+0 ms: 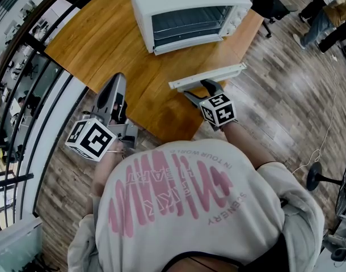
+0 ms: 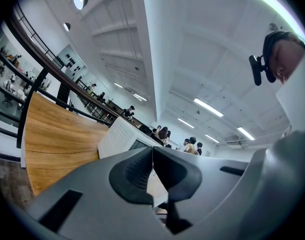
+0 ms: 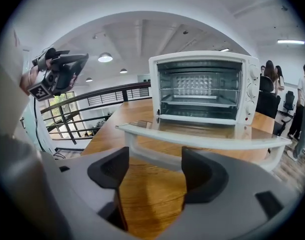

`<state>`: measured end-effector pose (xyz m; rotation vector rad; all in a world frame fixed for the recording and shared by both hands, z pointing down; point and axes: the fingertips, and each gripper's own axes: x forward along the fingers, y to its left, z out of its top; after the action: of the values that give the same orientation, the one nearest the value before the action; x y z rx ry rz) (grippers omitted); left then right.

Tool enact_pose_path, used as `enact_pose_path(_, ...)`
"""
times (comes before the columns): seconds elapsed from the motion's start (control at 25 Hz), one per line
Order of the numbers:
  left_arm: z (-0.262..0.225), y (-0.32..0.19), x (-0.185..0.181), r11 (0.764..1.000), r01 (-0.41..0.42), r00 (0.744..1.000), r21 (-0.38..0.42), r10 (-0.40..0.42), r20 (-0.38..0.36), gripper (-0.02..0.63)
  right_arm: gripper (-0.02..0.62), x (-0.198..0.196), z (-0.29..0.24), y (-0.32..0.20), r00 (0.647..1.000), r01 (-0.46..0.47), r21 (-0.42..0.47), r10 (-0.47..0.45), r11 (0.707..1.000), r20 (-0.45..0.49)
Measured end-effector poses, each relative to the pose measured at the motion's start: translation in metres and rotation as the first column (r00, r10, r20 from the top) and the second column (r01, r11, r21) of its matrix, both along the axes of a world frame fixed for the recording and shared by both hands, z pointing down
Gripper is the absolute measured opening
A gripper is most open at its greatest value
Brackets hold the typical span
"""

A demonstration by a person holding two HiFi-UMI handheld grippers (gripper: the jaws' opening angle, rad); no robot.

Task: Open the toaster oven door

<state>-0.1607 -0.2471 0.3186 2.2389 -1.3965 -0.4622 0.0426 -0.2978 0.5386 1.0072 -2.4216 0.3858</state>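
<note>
The right gripper (image 3: 152, 168) is sitting released, jaws apart, with the door handle (image 3: 155, 158) just ahead of its pads and the toaster oven door (image 1: 210, 75) lying fully down. Backing straight out should avoid snagging it. The left gripper (image 2: 152, 170) is resting clenched, empty.

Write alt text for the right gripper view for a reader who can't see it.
A white toaster oven stands on a wooden table with its glass door folded down flat and racks visible inside. In the foreground, the right gripper has its jaws apart by the door's handle, not clamped on it.
</note>
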Motion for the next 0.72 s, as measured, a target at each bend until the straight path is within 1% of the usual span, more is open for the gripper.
enact_pose_path(0.12,0.0,0.0,0.0,1.0,0.002,1.0,0.0,-0.002,-0.002,0.021,0.335,0.0,0.001,0.0,1.0,-0.004,-0.019,0.005,1.0,0.019)
enact_pose_path(0.4,0.001,-0.003,-0.002,1.0,0.002,1.0,0.001,-0.002,-0.004,0.021,0.383,-0.003,0.01,0.003,0.998,0.009,-0.081,-0.004,0.997,0.065)
enact_pose_path(0.72,0.003,-0.003,-0.002,1.0,0.008,1.0,-0.002,-0.008,0.0,0.021,0.387,-0.001,0.017,0.004,0.995,-0.01,-0.119,0.022,0.993,0.098)
